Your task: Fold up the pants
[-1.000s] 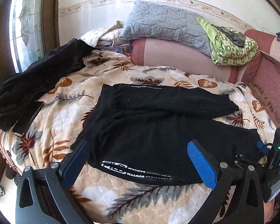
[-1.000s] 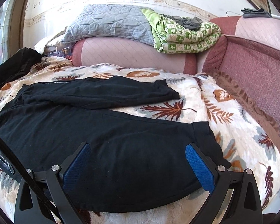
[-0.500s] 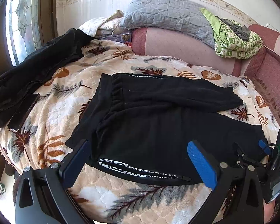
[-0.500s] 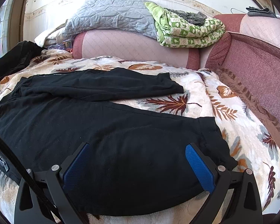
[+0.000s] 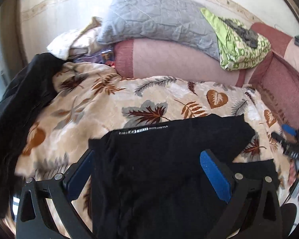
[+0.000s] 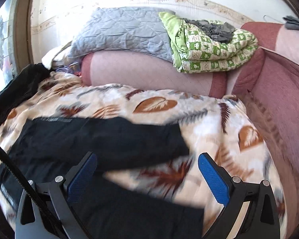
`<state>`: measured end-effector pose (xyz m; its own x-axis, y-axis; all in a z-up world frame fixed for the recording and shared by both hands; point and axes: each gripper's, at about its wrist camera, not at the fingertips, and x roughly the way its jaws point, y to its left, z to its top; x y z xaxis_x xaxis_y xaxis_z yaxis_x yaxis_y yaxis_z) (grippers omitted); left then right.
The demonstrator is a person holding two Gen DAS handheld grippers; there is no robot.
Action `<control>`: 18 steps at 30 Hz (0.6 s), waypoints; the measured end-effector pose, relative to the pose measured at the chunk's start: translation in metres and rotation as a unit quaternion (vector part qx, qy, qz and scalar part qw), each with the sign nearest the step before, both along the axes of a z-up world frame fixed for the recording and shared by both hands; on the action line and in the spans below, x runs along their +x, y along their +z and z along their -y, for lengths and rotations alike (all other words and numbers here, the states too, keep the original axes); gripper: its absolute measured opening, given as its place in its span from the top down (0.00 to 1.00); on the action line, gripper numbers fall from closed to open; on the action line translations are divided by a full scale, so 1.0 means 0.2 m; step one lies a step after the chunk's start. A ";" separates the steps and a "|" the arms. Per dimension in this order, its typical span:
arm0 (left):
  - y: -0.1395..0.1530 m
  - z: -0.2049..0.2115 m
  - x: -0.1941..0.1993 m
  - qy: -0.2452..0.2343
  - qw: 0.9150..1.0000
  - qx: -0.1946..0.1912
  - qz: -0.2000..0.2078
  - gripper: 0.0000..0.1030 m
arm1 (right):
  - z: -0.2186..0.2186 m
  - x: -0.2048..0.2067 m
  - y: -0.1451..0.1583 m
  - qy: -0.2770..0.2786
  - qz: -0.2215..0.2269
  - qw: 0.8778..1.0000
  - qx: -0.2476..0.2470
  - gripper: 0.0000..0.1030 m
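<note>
Far left, a heap of dark clothing (image 5: 20,107) lies along the bed edge by the window, apart from the work. Leaf-print blanket (image 5: 101,103) covers the bed. Left claw (image 5: 149,171) spread wide, blue pads apart, nothing between them gripped; it hangs low over the black pants (image 5: 159,159). Pants lie flat on the blanket in the near middle of the bed, waist end toward the left, white lettering showing along the far edge. Legs run off to the right, far leg and near leg split by a wedge of blanket. Right claw (image 6: 147,173) also spread wide, holding nothing, over that wedge: its left pad above the near leg (image 6: 129,209), its right pad above bare blanket. Far leg's hem (image 6: 179,139) ends just ahead of it. Motion blur on the near cloth in the right wrist view. Behind, a pink bolster (image 6: 149,73) carries a grey quilted pillow (image 6: 119,31) and, right of it, a folded green-patterned quilt (image 6: 209,47). Red sofa side (image 6: 285,99) closes the right edge.
</note>
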<state>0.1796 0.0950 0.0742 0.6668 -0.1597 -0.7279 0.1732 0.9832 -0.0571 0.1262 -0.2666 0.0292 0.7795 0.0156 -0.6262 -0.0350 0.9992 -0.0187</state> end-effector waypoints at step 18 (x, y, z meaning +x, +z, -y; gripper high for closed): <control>-0.70 0.07 0.91 -0.070 0.984 0.010 -0.165 0.01 | 0.11 1.08 -0.42 -0.025 -0.167 0.986 0.000 0.03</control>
<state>0.3617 0.0806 -0.0657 0.3657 -0.2171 -0.9050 0.2816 0.9527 -0.1147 0.3420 -0.2892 -0.0547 0.5293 -0.0168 -0.8483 0.0095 0.9999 -0.0139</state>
